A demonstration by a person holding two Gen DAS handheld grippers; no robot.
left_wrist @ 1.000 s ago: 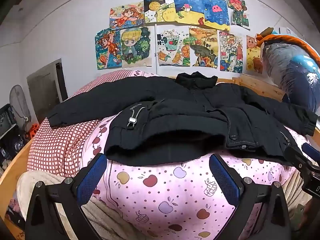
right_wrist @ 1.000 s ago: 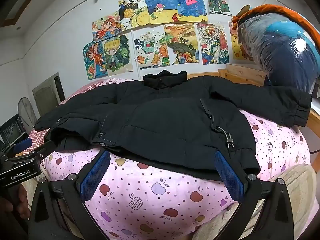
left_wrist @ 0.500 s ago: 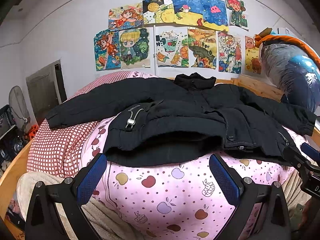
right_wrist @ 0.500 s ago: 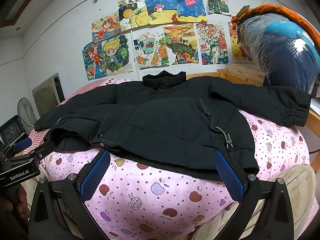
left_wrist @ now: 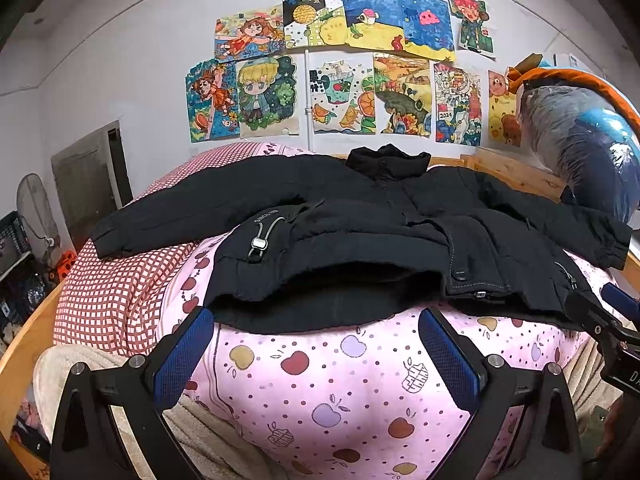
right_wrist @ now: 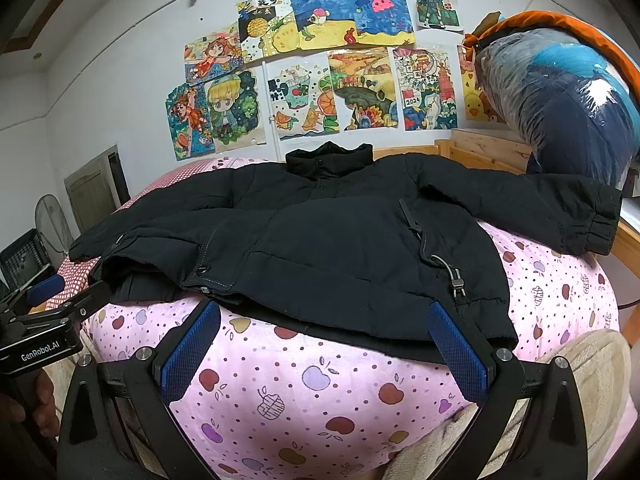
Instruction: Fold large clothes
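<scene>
On the bed, a black jacket point(left_wrist: 360, 232) lies spread front up over a pink quilt point(left_wrist: 332, 380) printed with apples, collar toward the wall and both sleeves stretched out to the sides. Its left sleeve reaches across a red checked sheet point(left_wrist: 112, 300); the right cuff ends near the wooden bed rail point(right_wrist: 492, 148). The hem faces the grippers, and on the jacket's left side the front panel is lifted a little, showing dark lining underneath. The left gripper point(left_wrist: 316, 356) hangs just short of that hem over the quilt, its blue-padded jaws spread wide and holding nothing. The right gripper point(right_wrist: 324, 344) sits likewise at the hem on the other side, jaws wide and empty, the tip of its right pad just against the jacket's lower edge near a toggle cord point(right_wrist: 454, 276). A beige blanket point(right_wrist: 560, 392) bunches at the bed's near edge. Bright drawings point(left_wrist: 360, 68) cover the wall behind, and a plastic-wrapped bundle point(right_wrist: 560, 100) sits at the right. A fan point(left_wrist: 34, 216) stands by the far left.
</scene>
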